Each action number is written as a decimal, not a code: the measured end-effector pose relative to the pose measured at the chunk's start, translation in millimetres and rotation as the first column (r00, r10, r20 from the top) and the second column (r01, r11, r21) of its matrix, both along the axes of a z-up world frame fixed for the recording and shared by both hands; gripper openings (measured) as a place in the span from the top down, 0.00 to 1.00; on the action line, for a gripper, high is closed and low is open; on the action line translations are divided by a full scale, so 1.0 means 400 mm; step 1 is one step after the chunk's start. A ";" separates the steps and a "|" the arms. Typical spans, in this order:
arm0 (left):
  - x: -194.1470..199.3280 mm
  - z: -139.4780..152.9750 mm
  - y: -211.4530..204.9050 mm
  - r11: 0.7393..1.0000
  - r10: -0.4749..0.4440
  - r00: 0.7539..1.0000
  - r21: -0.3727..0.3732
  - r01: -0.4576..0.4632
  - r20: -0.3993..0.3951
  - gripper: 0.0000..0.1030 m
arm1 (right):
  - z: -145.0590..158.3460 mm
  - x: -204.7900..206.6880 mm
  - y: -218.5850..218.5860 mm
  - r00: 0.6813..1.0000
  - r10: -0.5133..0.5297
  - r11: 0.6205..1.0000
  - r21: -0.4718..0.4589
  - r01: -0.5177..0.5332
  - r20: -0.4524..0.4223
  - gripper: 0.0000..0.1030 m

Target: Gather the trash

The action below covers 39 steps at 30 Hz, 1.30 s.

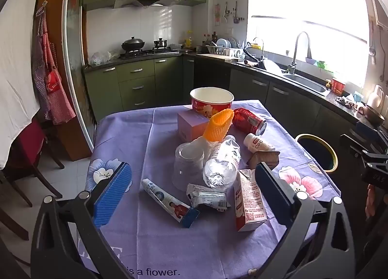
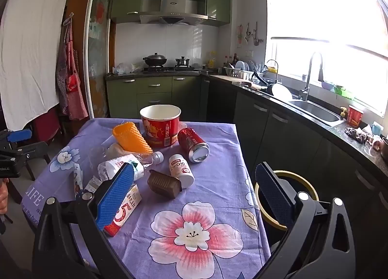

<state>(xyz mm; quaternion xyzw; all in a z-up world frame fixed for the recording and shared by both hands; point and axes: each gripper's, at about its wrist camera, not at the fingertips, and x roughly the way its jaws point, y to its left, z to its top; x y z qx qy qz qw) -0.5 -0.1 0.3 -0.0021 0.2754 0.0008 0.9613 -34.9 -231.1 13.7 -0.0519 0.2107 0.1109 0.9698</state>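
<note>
Trash lies on a purple flowered tablecloth (image 1: 145,133): a red paper bowl (image 1: 211,102), a red can (image 1: 249,121), an orange foam net (image 1: 218,125), a clear plastic bottle (image 1: 223,165), a clear cup (image 1: 188,166), a white pill bottle (image 1: 258,144), a brown cup (image 1: 263,159), a milk carton (image 1: 248,202), a tube box (image 1: 169,202) and a wrapper (image 1: 206,197). My left gripper (image 1: 194,189) is open and empty above the near trash. My right gripper (image 2: 194,194) is open and empty over the table's near right part, behind the brown cup (image 2: 165,183).
A yellow-rimmed bin (image 2: 288,196) stands on the floor right of the table. A lilac box (image 1: 191,125) sits behind the net. Green cabinets, a stove (image 1: 145,52) and a sink counter (image 1: 305,82) lie beyond. A chair (image 1: 26,157) stands at the left.
</note>
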 end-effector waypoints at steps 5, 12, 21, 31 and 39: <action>0.003 -0.003 -0.004 1.000 -0.003 1.000 0.006 0.003 -0.003 0.06 | -0.003 0.001 -0.002 1.000 -0.003 1.000 0.002 0.003 0.000 0.04; -0.003 0.006 -0.008 1.000 -0.012 1.000 0.009 0.012 -0.003 0.06 | -0.003 0.002 -0.001 1.000 -0.001 1.000 0.005 0.001 -0.001 0.04; -0.005 0.007 -0.015 1.000 -0.016 1.000 0.016 0.016 0.003 0.06 | -0.016 0.007 0.006 1.000 0.004 1.000 0.001 -0.004 -0.010 0.04; 0.008 0.014 -0.014 1.000 -0.023 1.000 0.018 0.023 -0.004 0.06 | -0.024 0.017 0.008 1.000 0.003 1.000 0.001 -0.003 -0.027 0.04; 0.009 0.006 -0.019 0.999 -0.028 1.000 0.018 0.028 -0.004 0.06 | -0.025 0.020 0.007 0.999 0.005 1.000 0.004 -0.005 -0.034 0.04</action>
